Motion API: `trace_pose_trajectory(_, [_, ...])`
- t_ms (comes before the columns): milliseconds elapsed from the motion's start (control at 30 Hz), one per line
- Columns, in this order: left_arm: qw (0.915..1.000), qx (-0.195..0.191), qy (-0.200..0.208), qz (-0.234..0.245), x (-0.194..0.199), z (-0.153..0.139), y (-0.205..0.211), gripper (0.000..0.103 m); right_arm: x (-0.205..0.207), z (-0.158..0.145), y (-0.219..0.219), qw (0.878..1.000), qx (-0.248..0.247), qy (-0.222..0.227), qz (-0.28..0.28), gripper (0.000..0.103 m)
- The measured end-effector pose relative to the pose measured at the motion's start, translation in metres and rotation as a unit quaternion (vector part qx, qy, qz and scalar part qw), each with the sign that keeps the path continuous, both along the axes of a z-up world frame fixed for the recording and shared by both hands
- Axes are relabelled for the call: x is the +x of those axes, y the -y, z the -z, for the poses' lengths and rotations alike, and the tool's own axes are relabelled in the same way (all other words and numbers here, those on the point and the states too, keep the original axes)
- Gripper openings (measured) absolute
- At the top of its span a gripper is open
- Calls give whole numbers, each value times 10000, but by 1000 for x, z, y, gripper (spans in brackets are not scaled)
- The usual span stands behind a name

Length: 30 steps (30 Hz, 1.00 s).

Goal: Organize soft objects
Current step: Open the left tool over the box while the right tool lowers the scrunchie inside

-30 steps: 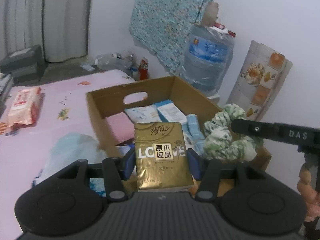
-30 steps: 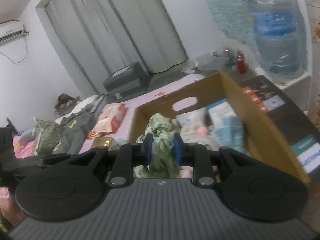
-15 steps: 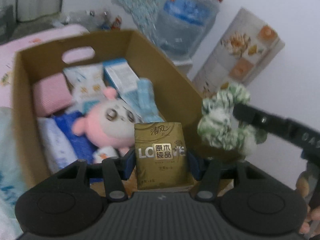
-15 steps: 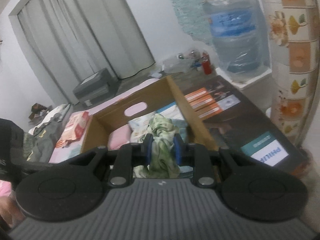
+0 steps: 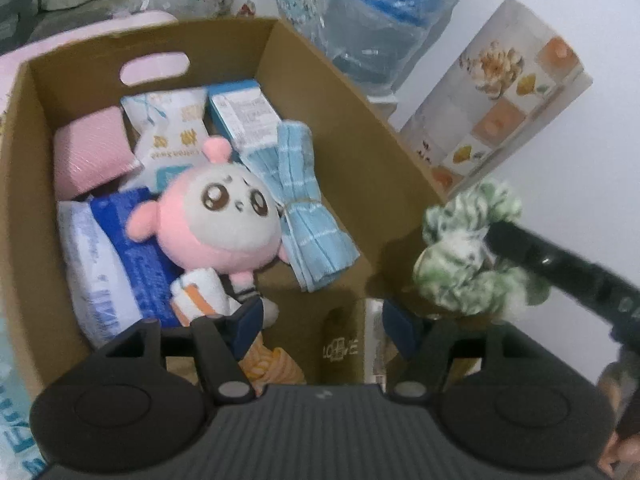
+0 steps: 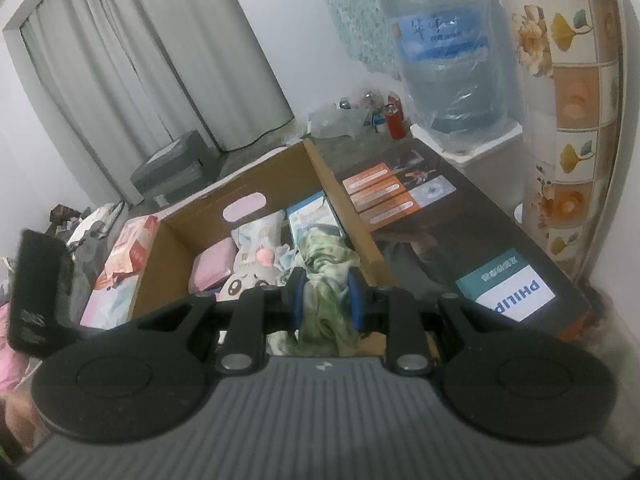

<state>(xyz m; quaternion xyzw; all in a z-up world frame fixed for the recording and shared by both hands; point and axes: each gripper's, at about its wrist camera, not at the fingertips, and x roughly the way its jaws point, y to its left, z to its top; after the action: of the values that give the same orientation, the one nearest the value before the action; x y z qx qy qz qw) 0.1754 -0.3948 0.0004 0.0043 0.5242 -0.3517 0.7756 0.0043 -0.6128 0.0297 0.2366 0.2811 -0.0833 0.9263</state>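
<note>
Left wrist: left tongs point(image 5: 322, 324) spread (over box point(image 5: 340, 92)) | right tongs point(image 6: 325, 294) pinching scrunchie point(image 6: 326, 276)

Open-topped brown cardboard box point(image 5: 356, 148): left and far parts packed. Pink-and-white plush doll point(image 5: 224, 220), folded light-blue striped cloth point(image 5: 300, 200), blue-and-white plastic packs point(image 5: 104, 256), pink pad point(image 5: 92, 156) block descent there. Bare box floor shows only at near right, between cloth and right wall. Gold tissue pack point(image 5: 344, 348) lies under left gripper point(image 5: 322, 326), fingers spread. Green-and-white floral cloth bundle point(image 5: 468, 252) hangs over right rim.
</note>
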Motion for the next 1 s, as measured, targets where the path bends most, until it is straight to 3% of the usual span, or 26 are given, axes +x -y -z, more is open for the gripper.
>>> trace_pose_trajectory(367, [9976, -249, 605, -220, -7, -45, -54, 70, 19, -13, -17, 9998, -113, -2, -177, 22])
trace_pose_trajectory(833, [9936, -362, 1034, -283, -21, -62, -100, 70, 32, -21, -40, 9990, -364, -186, -202, 23])
trace_pose_trajectory(1000, [9917, -376, 1157, -407, -23, -65, -118, 70, 37, -17, -44, 9989, -183, -253, -340, 23])
